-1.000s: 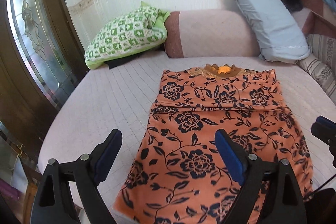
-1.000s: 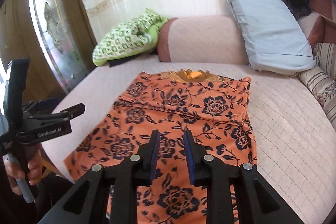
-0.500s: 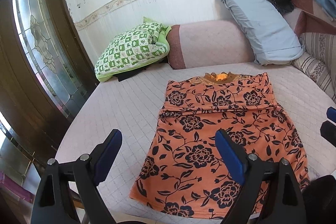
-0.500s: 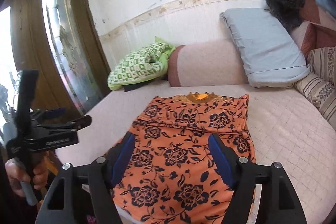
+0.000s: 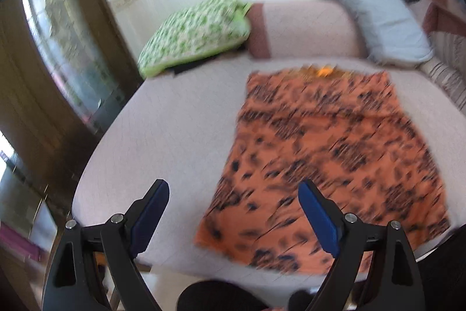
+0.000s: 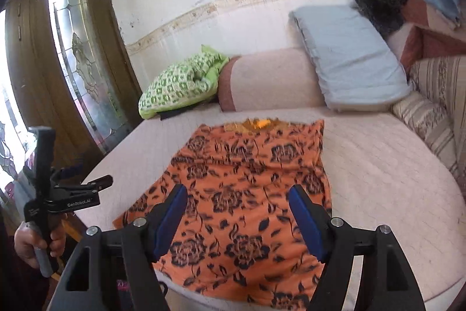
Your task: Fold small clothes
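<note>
Orange floral garment (image 6: 244,194) flat on bed (image 6: 378,165); left hand-held gripper (image 5: 233,219) and right hand-held gripper (image 6: 237,219) wide apart, empty.

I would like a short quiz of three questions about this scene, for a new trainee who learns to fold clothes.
1. True or false: the right tool is clamped on the orange garment.
2. Which pillow leans on the wall nearest the door: (a) green pillow, (b) blue pillow, (c) a red pillow?
3. Fill in: the garment lies spread on the ____.

Key
1. False: its jaws have just been opening and stand apart, above the cloth.
2. (a)
3. bed
</note>
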Demonstrator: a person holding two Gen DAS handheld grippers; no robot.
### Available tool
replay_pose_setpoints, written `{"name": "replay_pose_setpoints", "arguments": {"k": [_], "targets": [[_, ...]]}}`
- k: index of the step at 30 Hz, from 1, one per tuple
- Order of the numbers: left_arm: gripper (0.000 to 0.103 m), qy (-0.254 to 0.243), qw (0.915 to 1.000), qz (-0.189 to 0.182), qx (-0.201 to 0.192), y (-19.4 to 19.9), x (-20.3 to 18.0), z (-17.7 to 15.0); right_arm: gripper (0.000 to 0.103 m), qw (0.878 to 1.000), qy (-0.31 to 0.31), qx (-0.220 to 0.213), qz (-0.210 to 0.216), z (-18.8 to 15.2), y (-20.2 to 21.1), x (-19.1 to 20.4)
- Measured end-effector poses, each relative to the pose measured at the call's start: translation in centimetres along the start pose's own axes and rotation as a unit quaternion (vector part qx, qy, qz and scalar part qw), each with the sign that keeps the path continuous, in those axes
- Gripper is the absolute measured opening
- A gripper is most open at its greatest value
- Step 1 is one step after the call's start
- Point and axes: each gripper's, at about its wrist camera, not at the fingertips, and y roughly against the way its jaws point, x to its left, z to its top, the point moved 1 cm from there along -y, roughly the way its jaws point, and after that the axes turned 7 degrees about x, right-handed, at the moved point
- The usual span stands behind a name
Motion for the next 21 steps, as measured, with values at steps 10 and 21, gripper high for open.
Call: {"name": "replay_pose_setpoints", "arguments": {"k": [10,21], "targets": [[0.09,0.068,0.9899,0.054,0.112,-7.2,9.9,-7.3,0.075,0.987,-0.122,0.107,0.005,-6.0,-4.3,-5.9],[0.067,0.083,0.9873,-0.084,0.107,-10.6,8.4,-5.4,0.075,0.97,-0.178,0.165,0.013,-8.5,-7.0,-7.8]]}}
